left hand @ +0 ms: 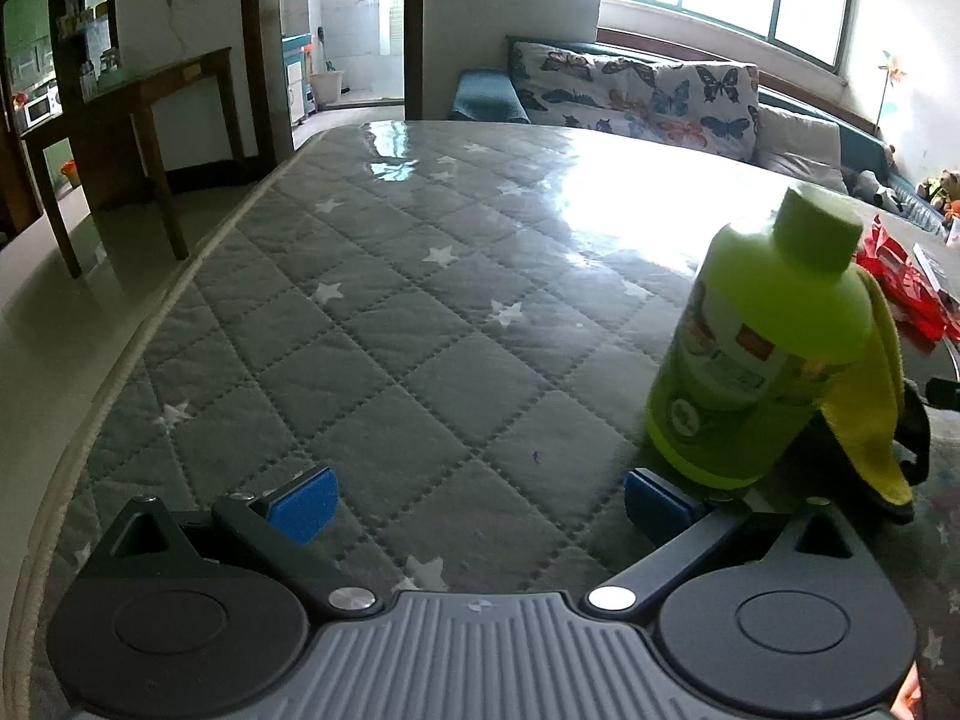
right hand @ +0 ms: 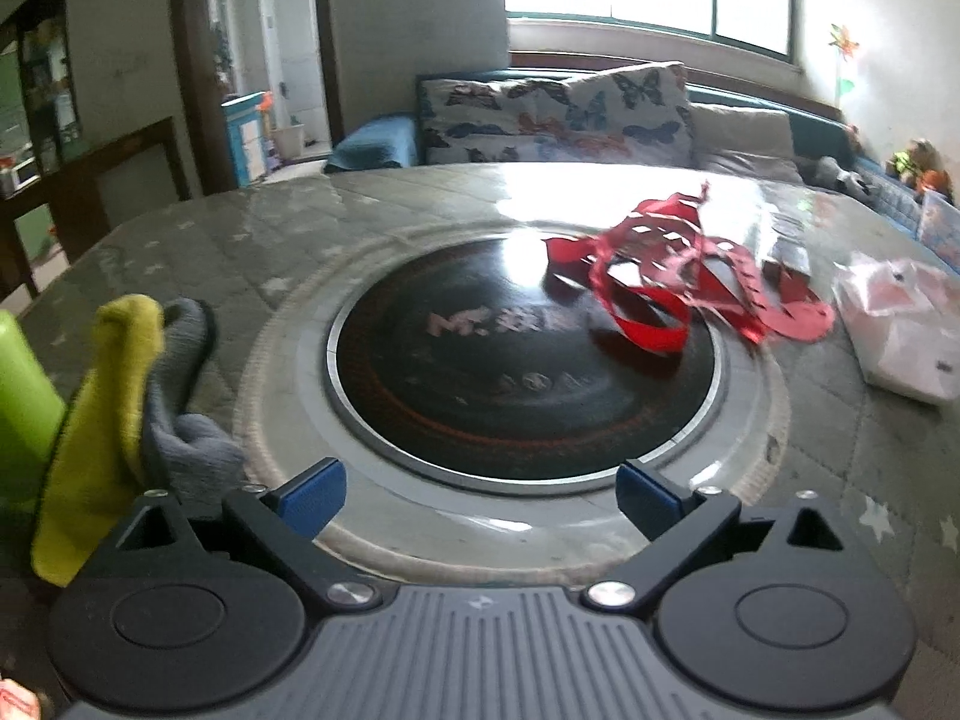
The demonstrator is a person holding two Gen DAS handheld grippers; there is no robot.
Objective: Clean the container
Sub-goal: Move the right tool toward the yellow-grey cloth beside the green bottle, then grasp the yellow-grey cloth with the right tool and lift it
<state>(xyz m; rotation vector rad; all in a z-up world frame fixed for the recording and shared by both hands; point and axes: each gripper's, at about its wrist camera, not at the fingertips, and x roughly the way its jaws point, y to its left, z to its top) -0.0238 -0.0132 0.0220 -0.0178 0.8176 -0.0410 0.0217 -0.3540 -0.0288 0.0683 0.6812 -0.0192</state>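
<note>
1. Left wrist view: left gripper (left hand: 477, 495) sits low over the table (left hand: 372, 324), which has a grey quilted star-print cover under a glossy clear sheet. Its blue-padded fingers (left hand: 303, 504) are spread wide, nothing between them.
2. Same view: green bottle (left hand: 762, 354) with a green cap stands upright on the table, just past the right-side finger and outside the gap. Touching or not: can't tell.
3. Yellow cloth (left hand: 882, 396) hangs down the bottle's right side, against it; dark grey fabric shows behind the lower edge.
4. Far right edge: red paper strips (left hand: 906, 294) on the table. Background: butterfly-print cushion (left hand: 654, 99) on a sofa under the window, dark wooden side table (left hand: 138, 120) on the left.
5. Right wrist view: right gripper (right hand: 480, 495) also has its fingers (right hand: 315, 498) wide apart, gripping nothing. It hovers at the near rim of the round black cooktop (right hand: 480, 384) set into the table centre inside a pale ring.
6. Bottle only shows as a green sliver (right hand: 21, 396) at the left edge. Cloth (right hand: 102, 420) is draped next to it, with a grey cloth (right hand: 192, 420) bunched beside the yellow; both left of the left-side finger.
7. Red strips (right hand: 678, 276) lie tangled across the far right part of the cooktop and onto the cover. White plastic bag (right hand: 906, 330) to their right. Image is slightly blurred.
</note>
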